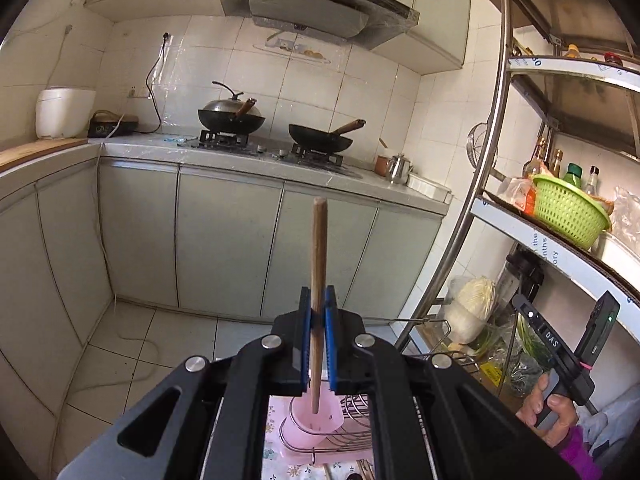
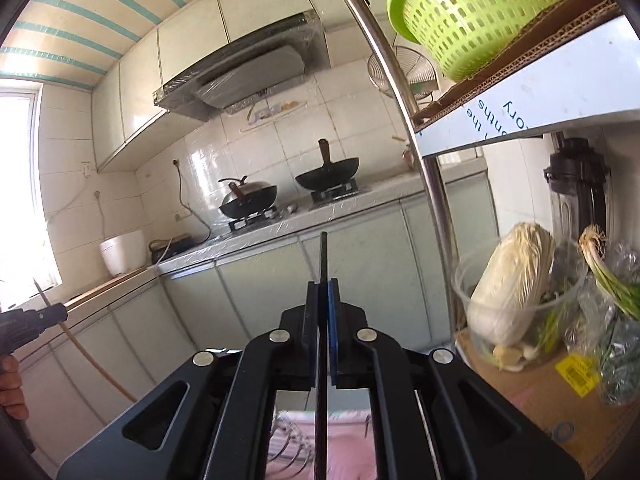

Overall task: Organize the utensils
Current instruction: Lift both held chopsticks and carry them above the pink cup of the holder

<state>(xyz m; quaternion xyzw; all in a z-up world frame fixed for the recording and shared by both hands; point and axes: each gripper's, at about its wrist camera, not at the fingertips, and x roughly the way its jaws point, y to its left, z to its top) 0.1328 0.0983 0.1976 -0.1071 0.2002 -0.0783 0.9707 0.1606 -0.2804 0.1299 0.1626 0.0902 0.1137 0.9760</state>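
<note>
My left gripper [image 1: 319, 300] is shut on a brown wooden stick-like utensil [image 1: 319, 248]. It stands upright, its lower end over a pink utensil holder [image 1: 316, 420] on a wire dish rack [image 1: 352, 428]. My right gripper [image 2: 323, 292] is shut on a thin black utensil [image 2: 322, 256] held upright above the wire rack [image 2: 288, 452] and a pink surface [image 2: 344, 440]. The right gripper also shows at the right edge of the left wrist view [image 1: 568, 328], held by a hand. The left gripper shows at the left edge of the right wrist view [image 2: 36, 316].
A metal shelf unit [image 1: 496, 120] stands at the right with a green basket [image 1: 568, 212], bottles, a cabbage [image 2: 508, 288] and greens. Across the floor are a counter [image 1: 240, 160] with two woks [image 1: 320, 138], a kettle [image 1: 398, 168] and a rice cooker [image 1: 64, 112].
</note>
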